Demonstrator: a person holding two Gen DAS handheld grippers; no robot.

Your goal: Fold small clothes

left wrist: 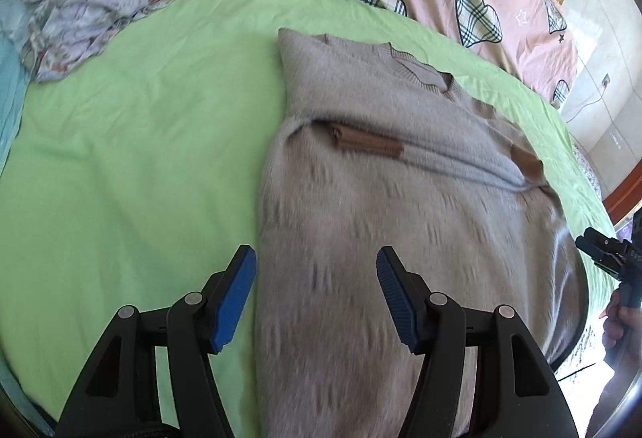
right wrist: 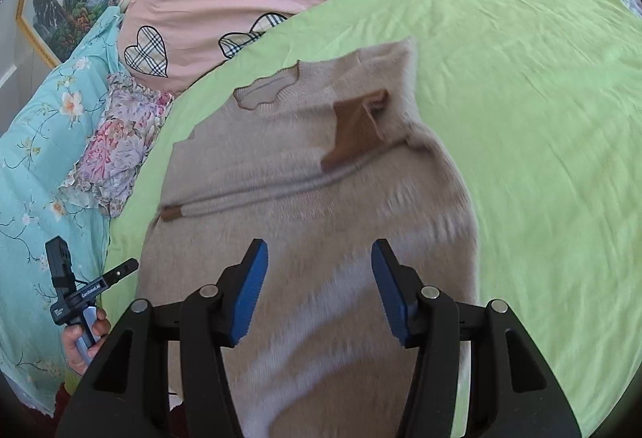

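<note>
Sweater (left wrist: pixel 385 205) lies on the green sheet (left wrist: pixel 132 157), hem just ahead of both spread, empty grippers — left gripper (left wrist: pixel 317 297), right gripper (right wrist: pixel 319 291). Pinching one layer only — folded-in sleeves could slide out.

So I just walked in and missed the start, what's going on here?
A person holding a gripper in each hand is folding a beige sweater laid out on a green sheet. Both sleeves, with brown cuffs, are already folded across the chest. The left gripper and right gripper hover over its lower half, jaws open, gripping nothing.
</note>
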